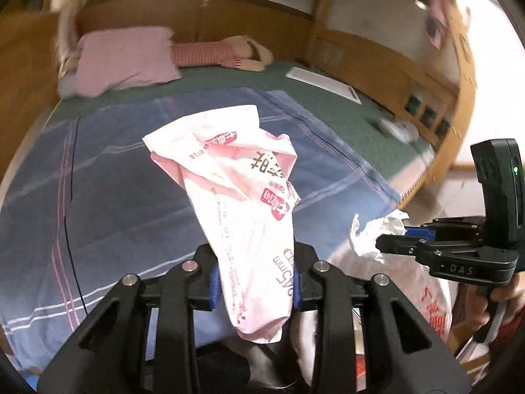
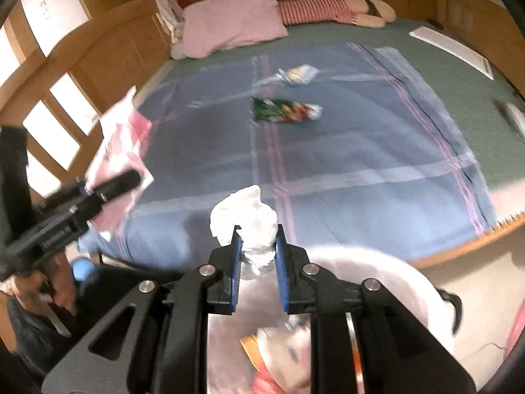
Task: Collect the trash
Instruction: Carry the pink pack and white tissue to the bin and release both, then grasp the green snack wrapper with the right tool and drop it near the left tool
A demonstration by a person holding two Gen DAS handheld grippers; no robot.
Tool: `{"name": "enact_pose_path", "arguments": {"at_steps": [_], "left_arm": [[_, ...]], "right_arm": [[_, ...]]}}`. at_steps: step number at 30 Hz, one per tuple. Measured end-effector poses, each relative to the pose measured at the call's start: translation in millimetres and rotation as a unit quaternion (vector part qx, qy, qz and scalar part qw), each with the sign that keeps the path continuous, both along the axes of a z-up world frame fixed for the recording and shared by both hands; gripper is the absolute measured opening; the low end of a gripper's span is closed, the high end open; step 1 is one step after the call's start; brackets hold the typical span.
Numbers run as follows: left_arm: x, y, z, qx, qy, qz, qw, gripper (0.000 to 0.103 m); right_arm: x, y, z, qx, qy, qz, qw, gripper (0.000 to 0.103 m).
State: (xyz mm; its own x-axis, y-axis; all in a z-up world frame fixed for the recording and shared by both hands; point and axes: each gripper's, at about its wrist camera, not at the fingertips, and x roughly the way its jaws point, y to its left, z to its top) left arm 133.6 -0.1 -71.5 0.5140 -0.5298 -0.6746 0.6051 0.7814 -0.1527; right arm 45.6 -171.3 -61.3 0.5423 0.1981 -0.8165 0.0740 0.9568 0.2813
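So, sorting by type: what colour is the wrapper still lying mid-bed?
Dark green crinkled foil wrapper with red and white print; right wrist view.

Crumpled white tissue (image 2: 246,220) in right claw (image 2: 257,256) above trash bag (image 2: 393,272).

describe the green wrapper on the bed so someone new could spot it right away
Start at the bed's blue plaid sheet. Near its middle, beside the pink stripe, lies the green wrapper, flat and crinkled with a silvery end. Unlike the paler blue-and-yellow wrapper just beyond it, it is dark green with red print.
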Motion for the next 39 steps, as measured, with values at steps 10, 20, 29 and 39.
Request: {"name": "enact_pose_path", "arguments": {"at_steps": [10, 20, 29, 39], "left_arm": [[-47.1, -58.7, -12.1, 0.028, 0.009, -0.075, 0.9967, 0.032], [-95.7, -103.3, -57.3, 0.035, 0.099, -0.241, 0.9648, 0.086], [-11.9, -30.3, -21.7, -0.006, 0.058, -0.024, 0.9980, 0.093], [100.3, 127.7, -63.0, -0.032, 0.130, 0.276, 0.9519, 0.095]], "right_arm": [[-60.9, -51.8, -19.5, 0.044, 0.013, -0.044, 0.998, 0.049], [-68.4, -114.5, 18.1, 0.034, -0.060, -0.167, 0.984, 0.065], [44.4, -92.3, 13.3, -0.018, -0.046, -0.102, 0.994, 0.081], [279.6, 53.6, -53.9, -0.198, 0.026, 0.064, 0.978, 0.081]]}}
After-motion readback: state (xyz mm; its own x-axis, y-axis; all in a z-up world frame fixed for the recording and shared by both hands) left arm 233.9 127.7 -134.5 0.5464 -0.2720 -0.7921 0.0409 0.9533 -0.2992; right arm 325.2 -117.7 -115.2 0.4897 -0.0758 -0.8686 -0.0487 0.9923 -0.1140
